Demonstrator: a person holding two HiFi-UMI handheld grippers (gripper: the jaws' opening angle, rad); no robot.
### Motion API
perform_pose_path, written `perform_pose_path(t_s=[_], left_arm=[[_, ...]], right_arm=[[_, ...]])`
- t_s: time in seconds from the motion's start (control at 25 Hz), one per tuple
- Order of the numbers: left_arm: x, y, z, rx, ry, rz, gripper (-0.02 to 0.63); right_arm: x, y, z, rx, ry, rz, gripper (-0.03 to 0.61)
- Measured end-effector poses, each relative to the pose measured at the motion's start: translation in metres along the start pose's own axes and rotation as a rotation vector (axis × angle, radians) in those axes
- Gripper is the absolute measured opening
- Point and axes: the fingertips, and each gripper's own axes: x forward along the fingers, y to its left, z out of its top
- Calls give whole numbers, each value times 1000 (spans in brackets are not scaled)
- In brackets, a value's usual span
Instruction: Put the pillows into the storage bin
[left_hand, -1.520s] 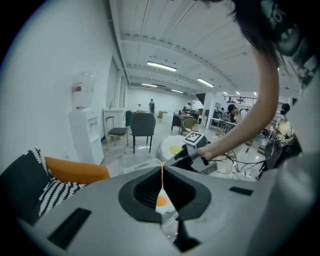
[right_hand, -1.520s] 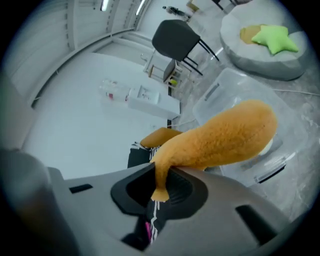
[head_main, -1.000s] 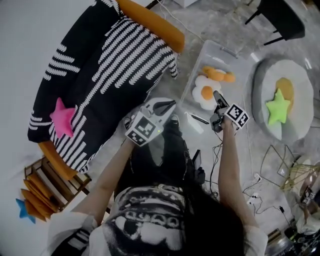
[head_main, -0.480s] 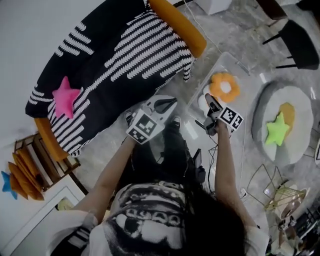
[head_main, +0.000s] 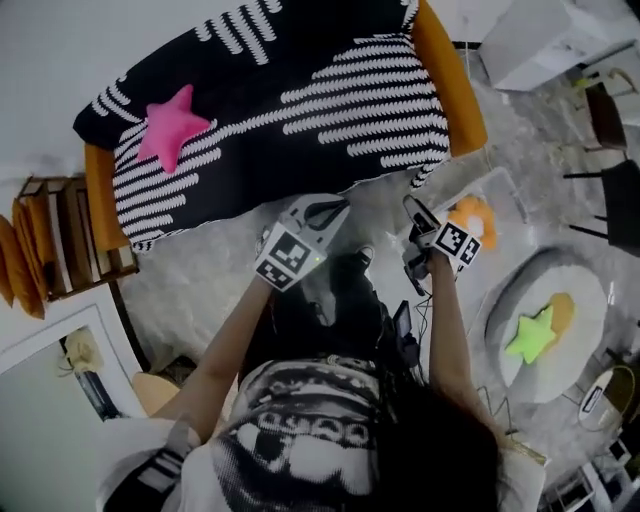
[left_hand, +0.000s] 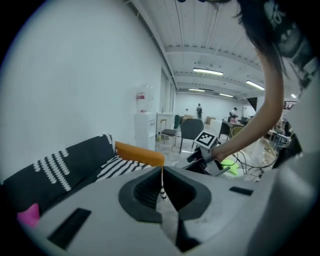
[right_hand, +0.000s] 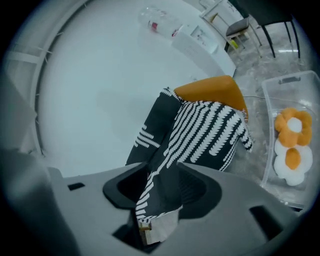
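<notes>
I'm judging this the fetching step: the pink star-shaped plush pillow (head_main: 170, 135) is lying on the black-and-white striped sofa (head_main: 300, 110), well apart from the clear plastic storage bin (right_hand: 266, 125). The left gripper (head_main: 338, 208) is staying pressed together and the right gripper (head_main: 412, 205) is standing spread, both empty. Next I'm needing a reach to the star with the jaws spread.

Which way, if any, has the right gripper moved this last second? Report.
Yes: the right gripper swung away from the storage bin, toward the sofa.

Left arm (head_main: 225, 340): stretched forward | left gripper (head_main: 326, 209): in front of the body, jaws closed to a thin slit, empty | right arm (head_main: 441, 330): stretched forward | right gripper (head_main: 413, 206): near the left one, jaws partly apart, empty
</notes>
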Motion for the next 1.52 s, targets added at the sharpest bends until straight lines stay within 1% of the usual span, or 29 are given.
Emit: perform_pose_path(t_s=[0.2, 0.36, 0.48, 0.68, 0.84, 0.96, 1.08, 1.24, 1.36, 1.52], left_arm=[[-79, 64, -38, -93, -16, 132, 6], [-147, 112, -75, -139, -24, 222, 6], [-203, 143, -106, -176, -34, 286, 6], [-302, 191, -167, -216, -25, 364, 6], [-372, 224, -205, -256, -34, 438, 6], [-416, 244, -229, -291, -44, 499, 6], [-450, 257, -247, -324, -61, 549, 6], [-480, 272, -269, -379, -74, 607, 6], [-490, 284, -286, -428, -75, 651, 6], [-489, 299, -299, -475, -66, 690, 6]], right_arm=[[67, 73, -44, -66, 103, 48, 179], [124, 130, -92, -107, 174, 83, 179], [165, 173, -139, -134, 233, 105, 179], [233, 249, -228, -156, 304, 154, 179], [282, 298, -290, -179, 368, 186, 181], [314, 328, -329, -200, 416, 206, 181], [338, 352, -354, -226, 452, 219, 181], [364, 379, -378, -240, 487, 231, 180], [383, 390, -392, -246, 530, 239, 181], [412, 391, -401, -274, 603, 239, 181]])
